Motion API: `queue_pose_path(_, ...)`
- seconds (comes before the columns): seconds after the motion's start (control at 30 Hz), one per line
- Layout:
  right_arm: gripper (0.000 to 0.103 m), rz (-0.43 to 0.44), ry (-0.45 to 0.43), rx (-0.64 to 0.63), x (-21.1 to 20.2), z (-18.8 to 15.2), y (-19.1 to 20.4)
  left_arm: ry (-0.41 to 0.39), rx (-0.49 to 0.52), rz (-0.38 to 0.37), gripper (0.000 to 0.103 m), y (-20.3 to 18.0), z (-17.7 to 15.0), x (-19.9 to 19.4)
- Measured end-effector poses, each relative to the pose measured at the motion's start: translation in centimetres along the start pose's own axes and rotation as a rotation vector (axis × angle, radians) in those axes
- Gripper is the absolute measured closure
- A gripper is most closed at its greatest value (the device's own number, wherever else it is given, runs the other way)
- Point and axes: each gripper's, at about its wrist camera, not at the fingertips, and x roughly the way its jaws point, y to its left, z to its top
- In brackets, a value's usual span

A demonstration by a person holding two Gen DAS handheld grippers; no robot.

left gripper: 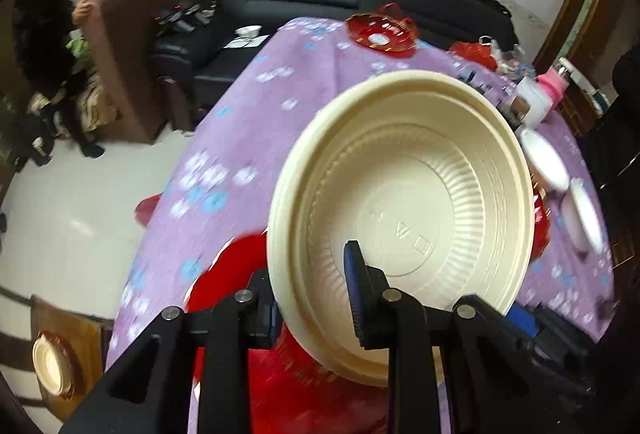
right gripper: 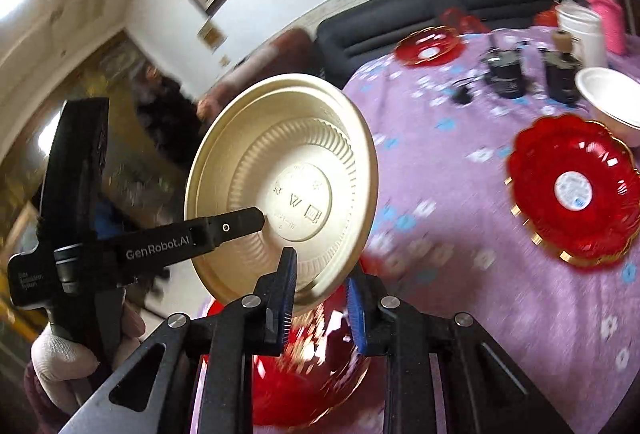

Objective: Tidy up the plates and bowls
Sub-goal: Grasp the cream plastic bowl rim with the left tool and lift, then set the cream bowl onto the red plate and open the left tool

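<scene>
Cream bowl is tilted on edge above the purple tablecloth, its rim pinched in your left gripper. Your right gripper sits just below the bowl's lower rim, jaws spread, over a red plate.

1. The left gripper is showing black linkage arms, round silver pins and blue ribbed pads.
2. The right gripper is looking identical.
3. White "GenRobot.AI" lettering is marking the left unit's finger.
4. A white knit glove is covering the left hand.
</scene>
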Motion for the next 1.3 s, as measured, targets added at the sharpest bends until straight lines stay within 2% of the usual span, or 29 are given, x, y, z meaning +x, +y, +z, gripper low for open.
queue_pose_path(0.17, 0.076, -0.056, 0.109, -0.059, 2.5, -2.4, 1.8, 0.077, -0.07, 0.006, 0.074, 2.8, -3.7, 2.7)
queue_pose_path(0.33, 0.077, -0.098, 0.235, -0.047, 6.0, -4.4, 1.1, 0.147, -0.119, 0.015, 0.072, 4.4, -5.7, 5.6)
queue_pose_path(0.37, 0.077, -0.102, 0.247, -0.042, 6.4, -4.7, 0.8, 0.14, -0.125, 0.015, 0.07, 4.4, -5.9, 5.7)
queue_pose_path(0.4, 0.076, -0.11, 0.239, -0.053, 6.5, -4.8, 1.0, 0.132, -0.123, 0.021, 0.067, 4.5, -5.9, 5.6)
queue_pose_path(0.47, 0.075, -0.12, 0.225, -0.086, 6.3, -4.8, 1.6, 0.121, -0.123, 0.013, 0.051, 4.4, -5.8, 5.3)
queue_pose_path(0.5, 0.075, -0.123, 0.224, -0.094, 6.2, -4.8, 1.9, 0.114, -0.129, 0.003, 0.048, 4.5, -5.7, 5.0)
queue_pose_path(0.6, 0.063, -0.144, 0.224, -0.119, 6.3, -5.1, 2.7, 0.085, -0.14, -0.003, 0.045, 4.9, -5.3, 4.1)
queue_pose_path(0.63, 0.062, -0.151, 0.221, -0.128, 6.3, -5.2, 2.9, 0.076, -0.147, -0.007, 0.041, 5.0, -5.3, 3.8)
queue_pose_path(0.67, 0.062, -0.157, 0.216, -0.135, 6.0, -5.2, 3.1, 0.063, -0.156, -0.011, 0.038, 5.3, -5.4, 3.3)
queue_pose_path(0.8, 0.054, -0.173, 0.178, -0.155, 4.9, -5.2, 3.3, 0.032, -0.185, -0.03, 0.037, 6.0, -5.9, 2.1)
queue_pose_path(0.87, 0.053, -0.159, 0.152, -0.146, 3.8, -5.1, 3.5, 0.014, -0.194, -0.06, 0.037, 6.0, -6.2, 1.5)
queue_pose_path(1.07, 0.051, -0.183, 0.017, -0.166, -0.5, -4.8, 3.7, -0.054, -0.171, -0.102, 0.036, 4.5, -6.6, -0.6)
queue_pose_path(1.17, 0.045, -0.213, -0.064, -0.178, -2.9, -4.7, 3.6, -0.078, -0.15, -0.121, 0.033, 3.4, -6.8, -1.8)
queue_pose_path(1.27, 0.029, -0.274, -0.163, -0.213, -5.5, -5.1, 3.9, -0.11, -0.136, -0.146, 0.031, 2.1, -6.9, -3.1)
queue_pose_path(1.3, 0.016, -0.316, -0.2, -0.238, -6.2, -5.2, 4.2, -0.118, -0.133, -0.154, 0.031, 1.9, -6.9, -3.4)
